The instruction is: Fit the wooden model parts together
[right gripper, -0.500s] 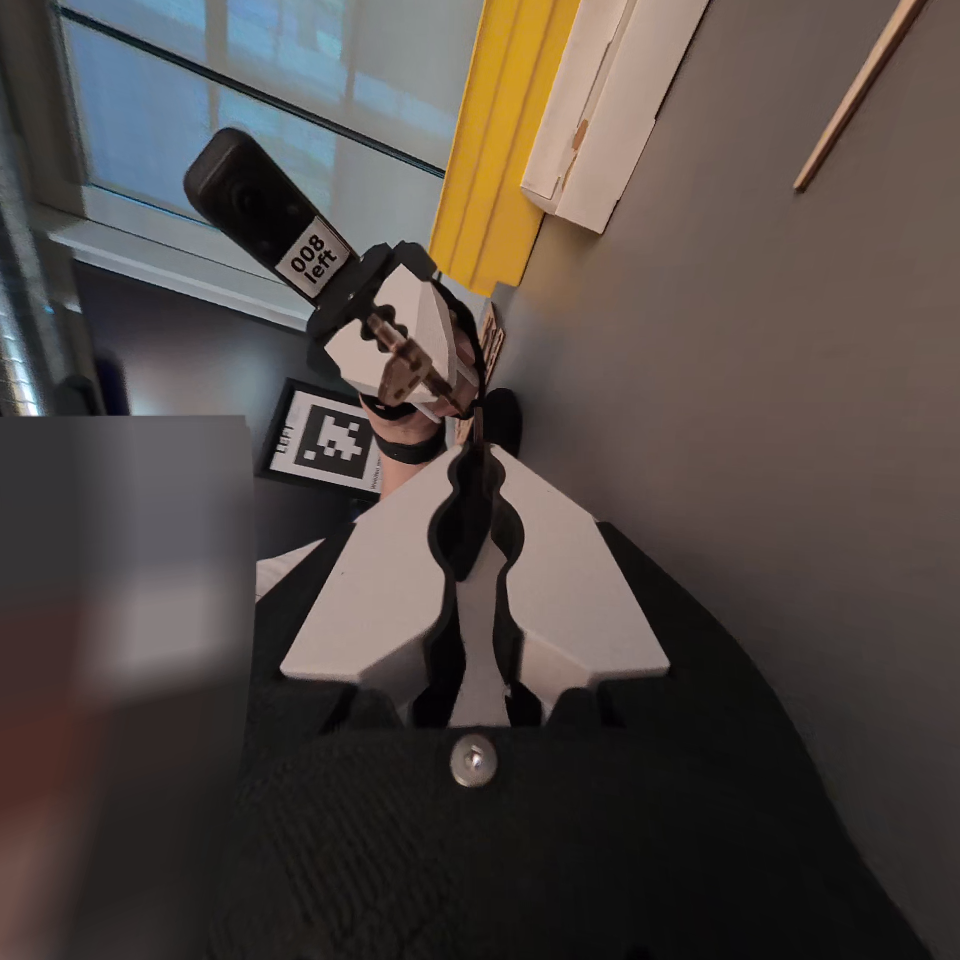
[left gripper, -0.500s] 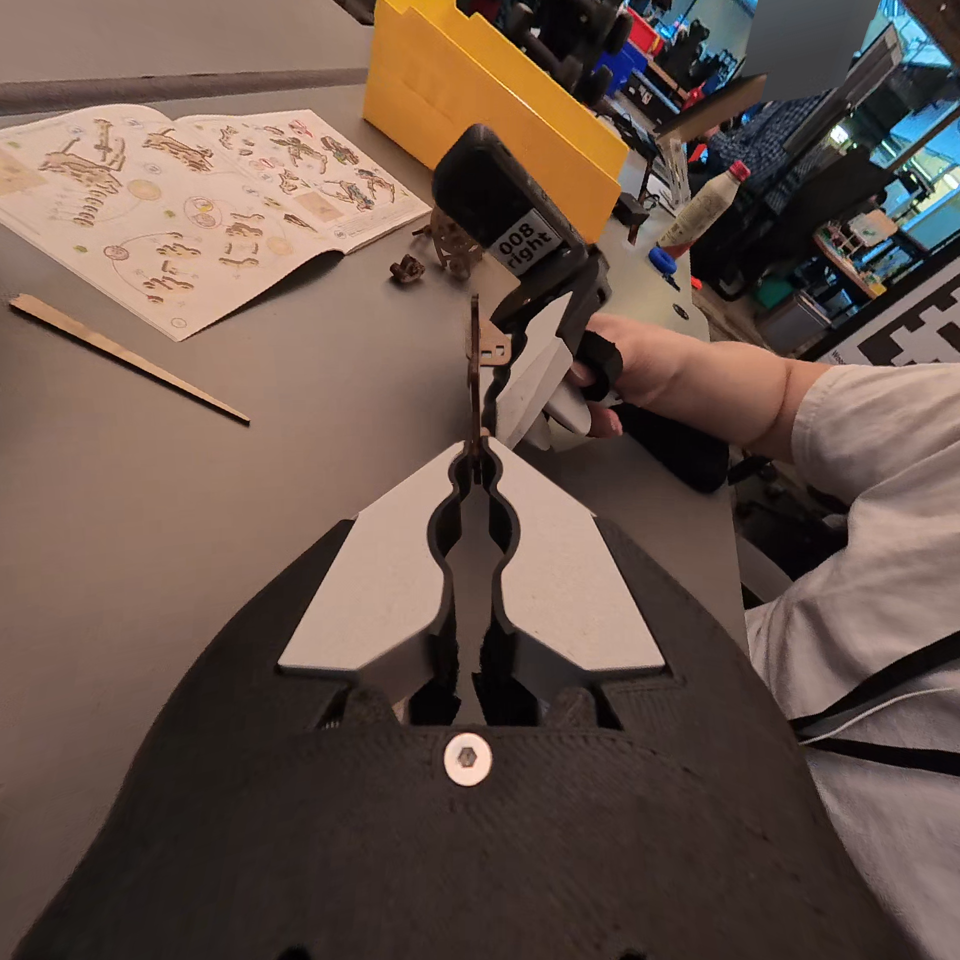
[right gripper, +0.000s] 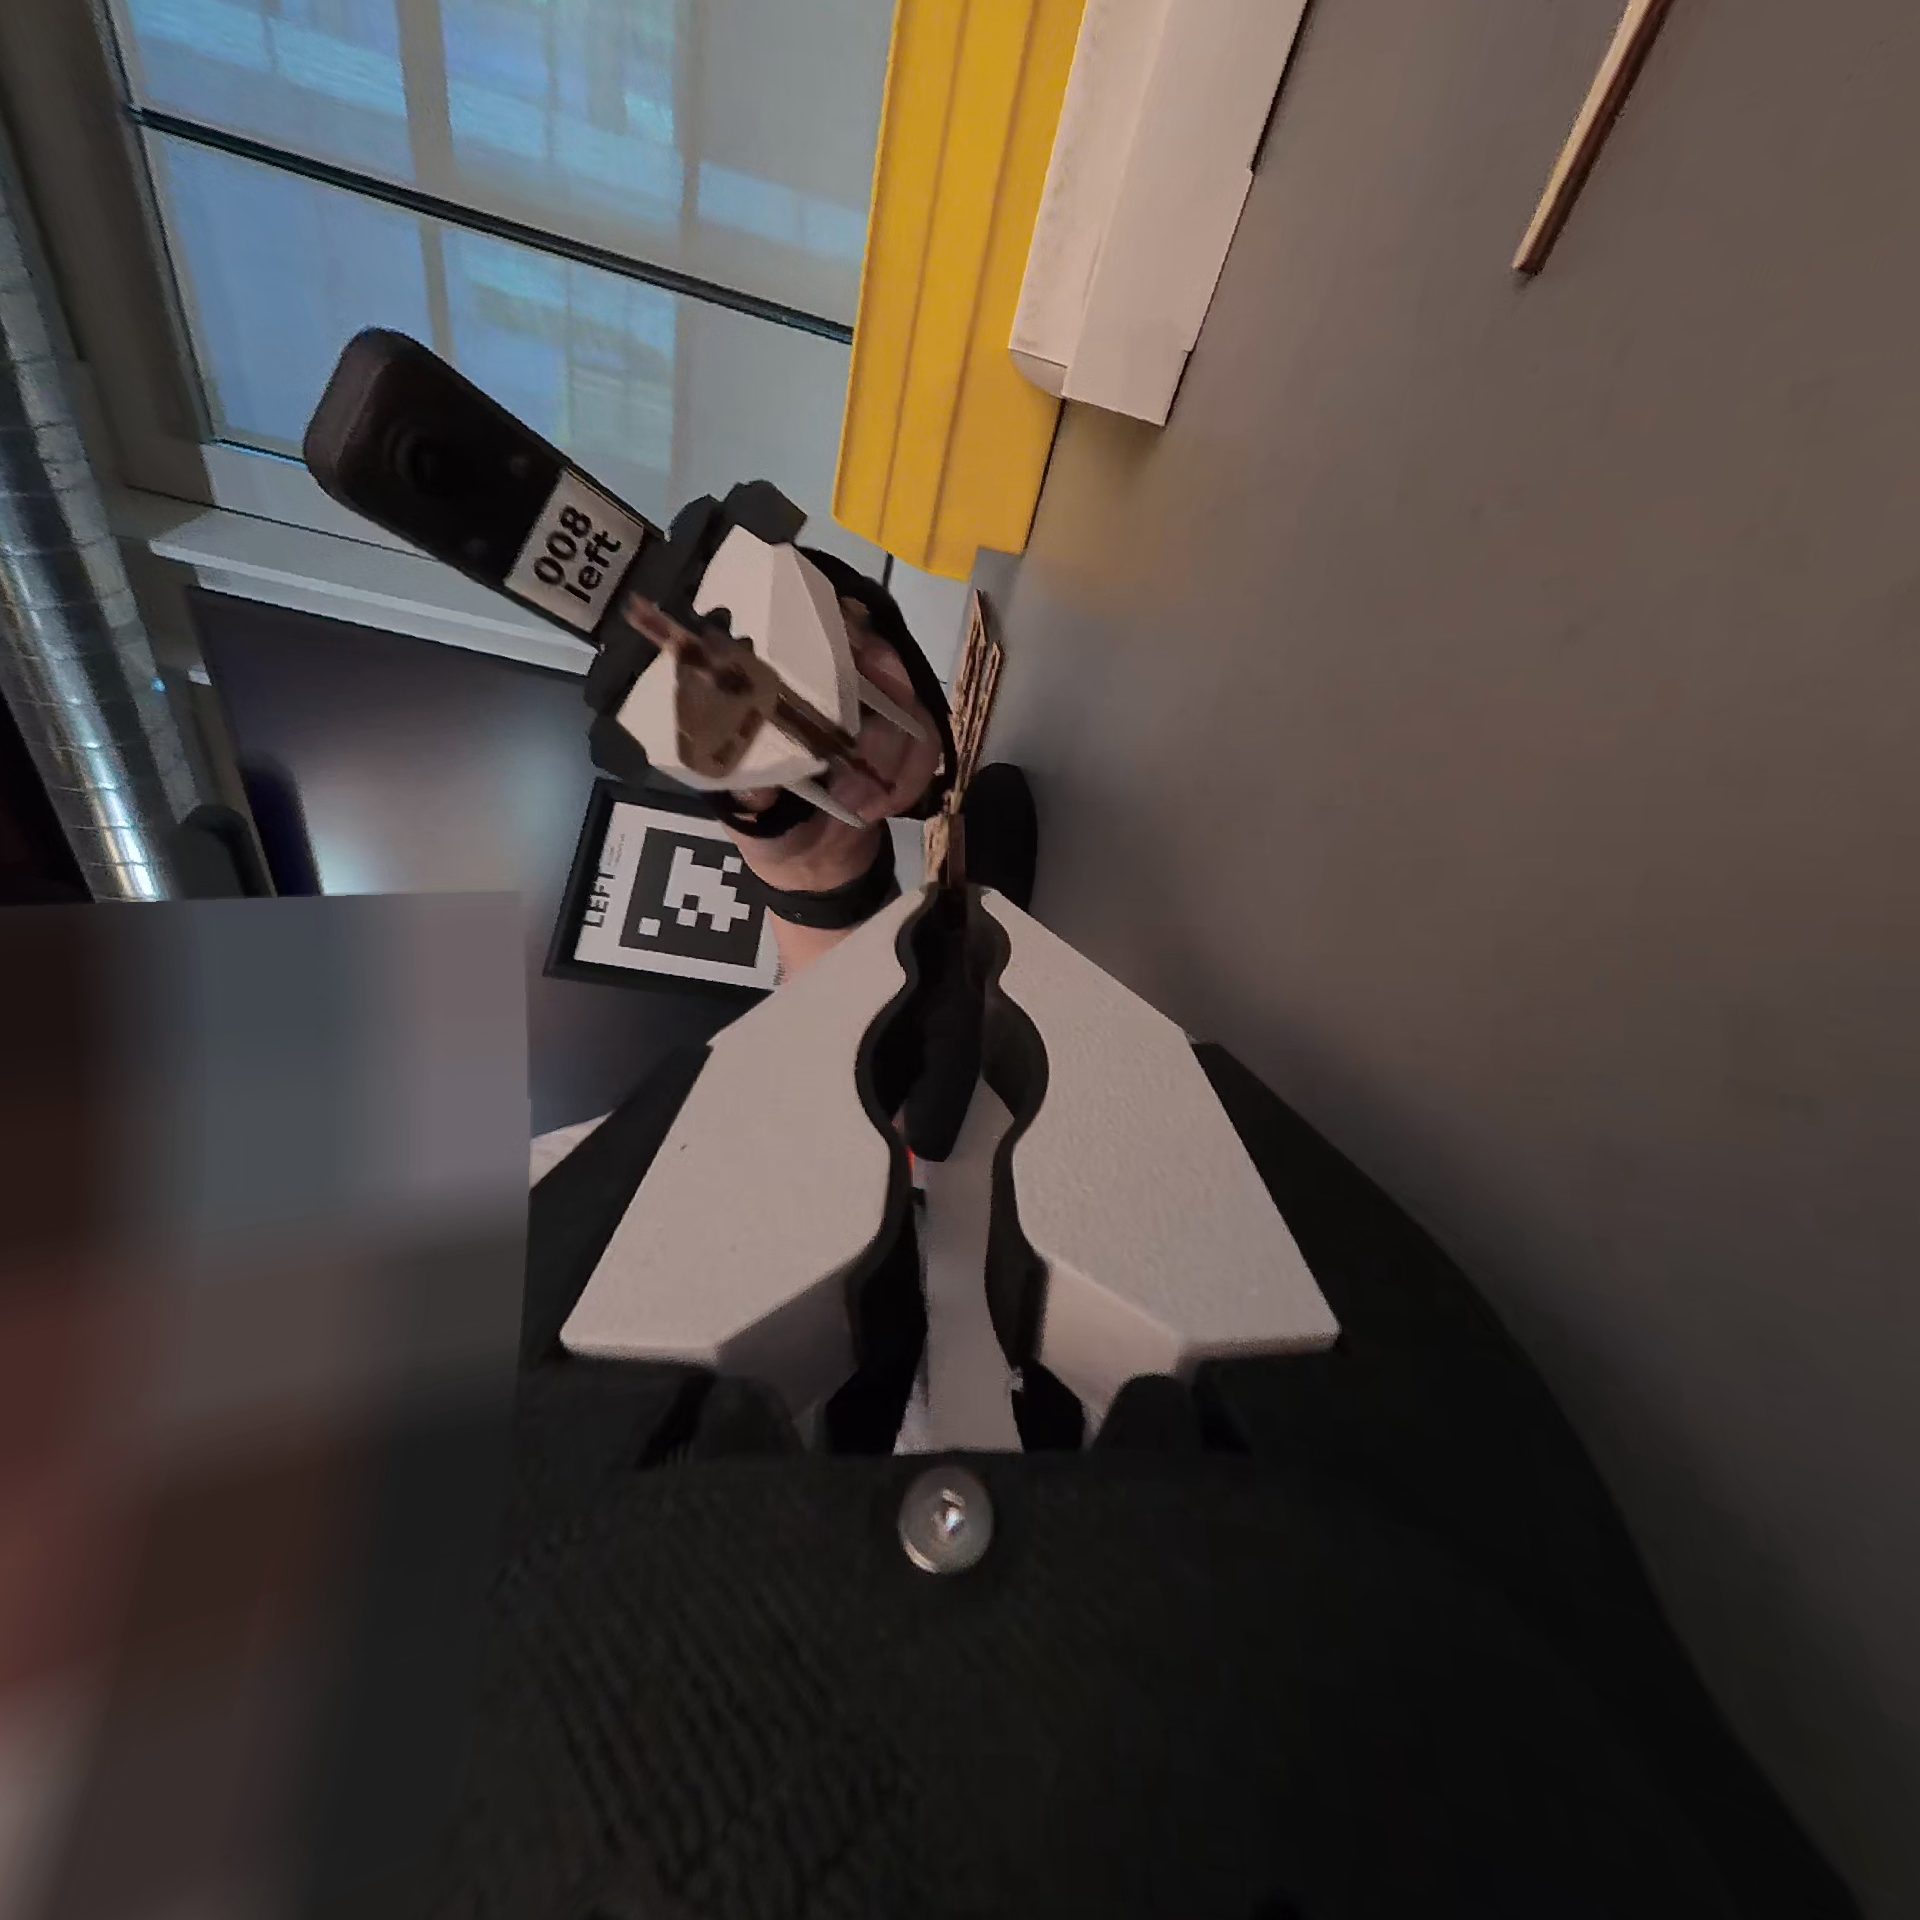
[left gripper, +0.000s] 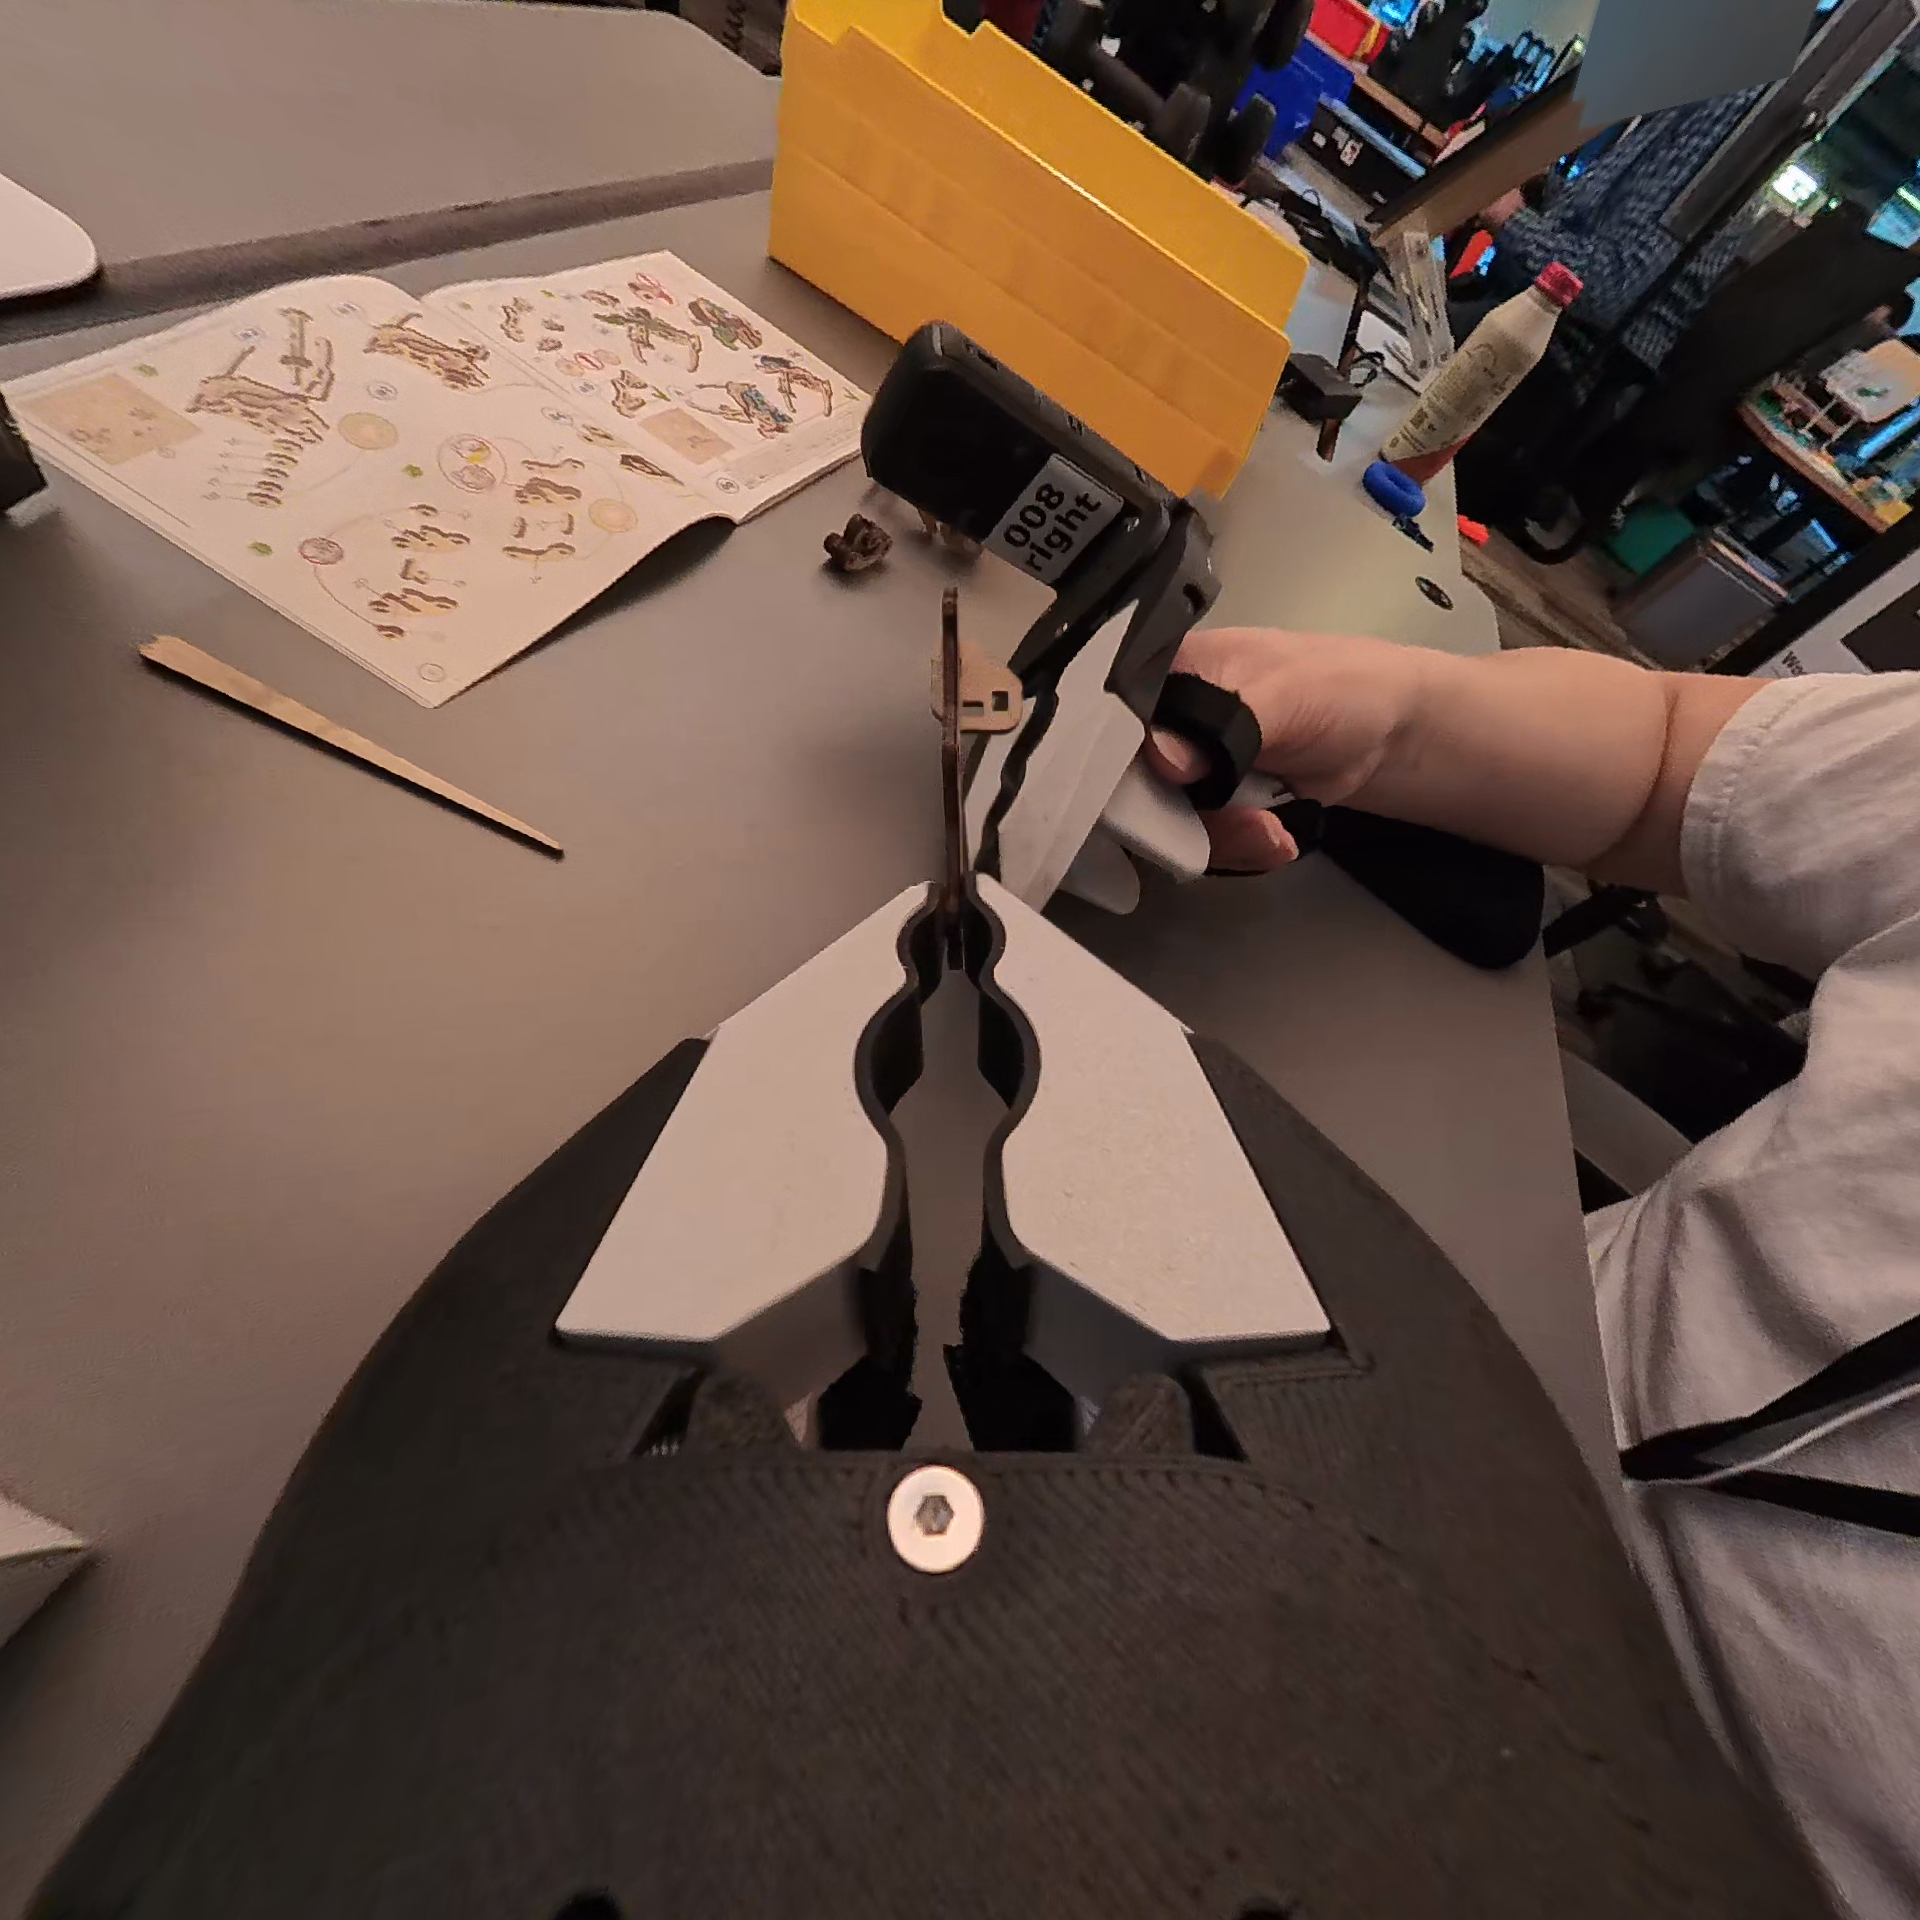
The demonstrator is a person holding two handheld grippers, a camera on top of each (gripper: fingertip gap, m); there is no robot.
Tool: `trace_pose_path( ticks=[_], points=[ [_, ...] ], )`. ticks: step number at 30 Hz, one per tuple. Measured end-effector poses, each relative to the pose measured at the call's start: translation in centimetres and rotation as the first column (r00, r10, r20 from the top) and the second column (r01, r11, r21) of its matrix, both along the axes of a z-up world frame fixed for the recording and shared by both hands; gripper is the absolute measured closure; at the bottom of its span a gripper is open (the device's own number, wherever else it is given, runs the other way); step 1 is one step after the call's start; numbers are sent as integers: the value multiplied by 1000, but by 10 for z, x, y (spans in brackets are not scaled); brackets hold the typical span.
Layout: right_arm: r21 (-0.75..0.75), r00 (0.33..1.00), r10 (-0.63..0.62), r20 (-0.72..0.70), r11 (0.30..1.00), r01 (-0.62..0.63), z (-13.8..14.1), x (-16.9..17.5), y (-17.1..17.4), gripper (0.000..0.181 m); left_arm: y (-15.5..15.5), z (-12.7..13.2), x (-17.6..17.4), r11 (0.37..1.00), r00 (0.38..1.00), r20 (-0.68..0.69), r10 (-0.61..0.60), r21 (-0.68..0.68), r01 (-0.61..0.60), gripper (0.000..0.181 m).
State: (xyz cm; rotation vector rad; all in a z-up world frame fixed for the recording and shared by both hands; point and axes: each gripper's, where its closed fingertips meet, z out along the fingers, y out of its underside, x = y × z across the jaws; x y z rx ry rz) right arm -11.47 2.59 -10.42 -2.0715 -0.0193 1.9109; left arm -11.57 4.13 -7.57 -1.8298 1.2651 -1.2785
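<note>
Holding a thin dark wooden plate (left gripper: 950, 748) edge-on, the left claw (left gripper: 951, 914) is closed on its lower end, well above the grey tabletop (left gripper: 312, 935). The right claw (right gripper: 948, 896) is pinched shut on a small pale slotted piece (left gripper: 982, 698), which meets the plate's side. Whether its tab is seated I cannot tell, so the joint looks to be in progress. More remains: loose dark model bits (left gripper: 858, 542) lie beside the open instruction booklet (left gripper: 436, 457), and a wooden sliver (left gripper: 343, 743) rests apart.
</note>
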Motion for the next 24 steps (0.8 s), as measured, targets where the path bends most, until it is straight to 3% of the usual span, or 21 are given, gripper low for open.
trace_pose_path(
  ticks=[5,17,24],
  points=[
    [61,995,19,100,998,-25,-9,-7,-5,179,9,12,-11,1000,998,64,17,24,-18,181],
    [134,979,-30,202,991,2,-19,3,9,179,12,38,-2,990,977,185,110,69,-124,181],
    [208,965,-9,263,977,-48,-24,-1,7,179,12,46,-3,986,962,229,145,42,-159,181]
  ],
)
